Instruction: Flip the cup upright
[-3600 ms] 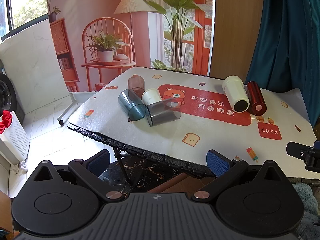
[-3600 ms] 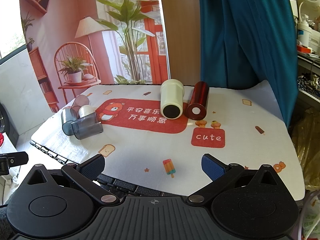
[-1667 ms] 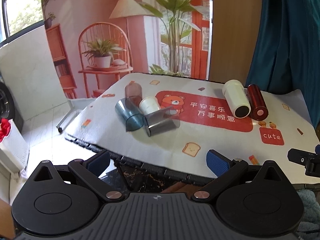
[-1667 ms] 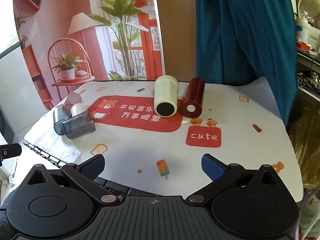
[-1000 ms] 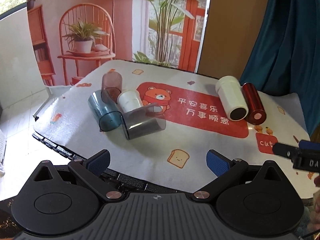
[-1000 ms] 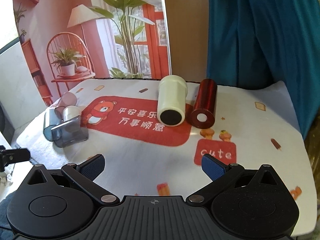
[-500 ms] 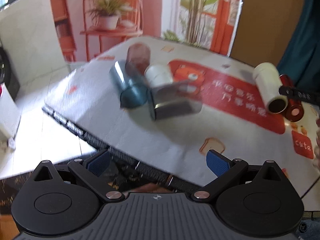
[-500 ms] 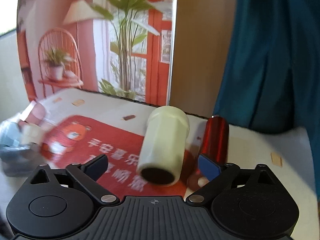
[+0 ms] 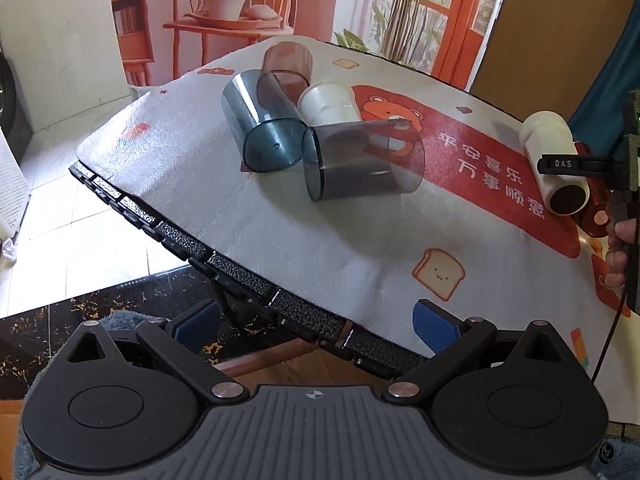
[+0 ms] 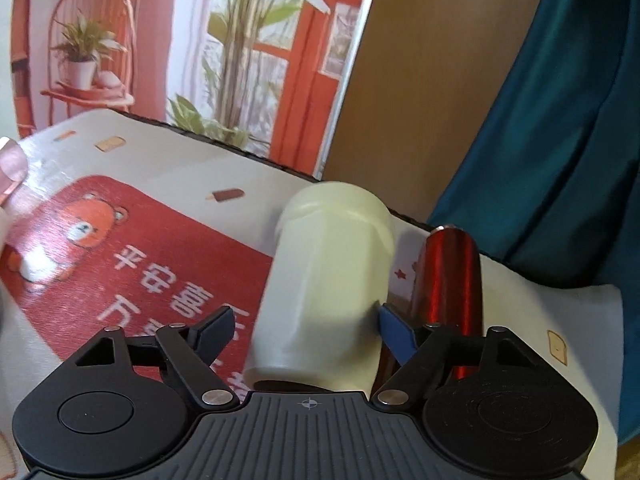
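Note:
A cream cup [image 10: 328,280] lies on its side on the table mat, its dark mouth toward me. My right gripper [image 10: 304,330] is open around it, one finger on each side; the right pad [image 10: 394,328] is at its wall. A red metallic cup [image 10: 448,280] lies on its side just right of it. In the left wrist view the cream cup [image 9: 554,160] lies at far right with the right gripper [image 9: 580,166] over it. My left gripper [image 9: 316,322] is open and empty at the table's near edge. A grey clear cup [image 9: 360,160], a blue clear cup [image 9: 260,128], a small white cup [image 9: 328,106] and a brown cup [image 9: 288,64] lie clustered.
The table [image 9: 200,248] has a black textured front edge, with floor tiles beyond it at the left. A teal curtain [image 10: 540,120] hangs behind the table at the right. A printed backdrop [image 10: 160,40] stands behind the table.
My right gripper has moved forward and down, so its fingers now straddle the cream cup. My left gripper has moved closer to the clustered cups.

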Demonstrator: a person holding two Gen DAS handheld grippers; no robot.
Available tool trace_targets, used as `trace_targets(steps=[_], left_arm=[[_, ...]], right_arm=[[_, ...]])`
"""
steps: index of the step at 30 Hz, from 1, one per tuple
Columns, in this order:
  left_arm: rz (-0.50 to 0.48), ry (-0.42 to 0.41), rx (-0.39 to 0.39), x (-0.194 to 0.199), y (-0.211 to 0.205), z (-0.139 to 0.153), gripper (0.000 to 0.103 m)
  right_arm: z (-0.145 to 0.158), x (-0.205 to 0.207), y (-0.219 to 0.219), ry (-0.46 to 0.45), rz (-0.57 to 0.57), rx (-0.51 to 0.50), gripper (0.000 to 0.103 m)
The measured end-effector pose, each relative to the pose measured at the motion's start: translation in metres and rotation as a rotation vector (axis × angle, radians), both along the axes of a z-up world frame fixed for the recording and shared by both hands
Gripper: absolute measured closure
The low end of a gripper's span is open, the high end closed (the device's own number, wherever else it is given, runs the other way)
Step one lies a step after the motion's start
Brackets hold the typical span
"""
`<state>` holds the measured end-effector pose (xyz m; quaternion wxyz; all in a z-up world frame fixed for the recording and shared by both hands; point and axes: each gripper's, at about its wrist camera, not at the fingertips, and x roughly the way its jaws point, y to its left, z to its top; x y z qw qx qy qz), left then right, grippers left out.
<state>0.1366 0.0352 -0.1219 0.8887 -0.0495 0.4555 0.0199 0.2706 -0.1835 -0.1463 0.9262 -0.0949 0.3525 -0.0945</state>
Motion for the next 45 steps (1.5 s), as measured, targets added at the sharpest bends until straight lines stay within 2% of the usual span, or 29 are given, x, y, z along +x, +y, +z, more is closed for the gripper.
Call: trace_targets(steps=[2,8,15,18,21,23,26,29,33,40,45], left_arm=[[-0.006,-0.005,0.004,-0.001,-0.001,0.000,0.000],[0.009,-0.007,-0.012,-0.005,0.002,0.002,0.000],[0.002,0.001,-0.018,-0.011,0.001,0.001,0.000],[0.011,0.011,-0.023,-0.014,0.003,0.000,0.000],[0.020,0.013,-0.026,-0.018,0.005,0.001,0.000],[0.024,0.009,-0.026,-0.021,0.006,0.003,0.000],[0.026,0.004,-0.020,-0.027,0.005,0.007,0.000],[0.031,-0.002,-0.011,-0.032,0.004,0.010,0.000],[0.045,-0.007,-0.011,-0.037,0.006,0.015,0.000],[0.038,-0.041,-0.042,-0.024,0.000,0.034,0.000],[-0.026,-0.109,-0.100,0.010,-0.028,0.057,0.002]], right_arm=[[0.001,-0.001,0.000,-0.008,-0.016,-0.008,0.039],[0.012,-0.024,-0.001,0.006,-0.006,0.109,0.044],[0.018,-0.084,0.015,0.023,0.045,0.234,0.045],[0.019,-0.114,0.028,0.027,0.078,0.247,0.047],[0.023,-0.140,0.038,0.024,0.097,0.294,0.055],[0.025,-0.154,0.041,0.040,0.109,0.343,0.056],[0.021,-0.169,0.040,0.089,0.113,0.420,0.072],[0.012,-0.178,0.033,0.123,0.093,0.481,0.072],[0.012,-0.186,0.020,0.100,0.064,0.523,0.069],[0.012,-0.193,0.010,0.018,0.029,0.448,0.063],[0.008,-0.193,-0.007,-0.001,-0.004,0.476,0.062]])
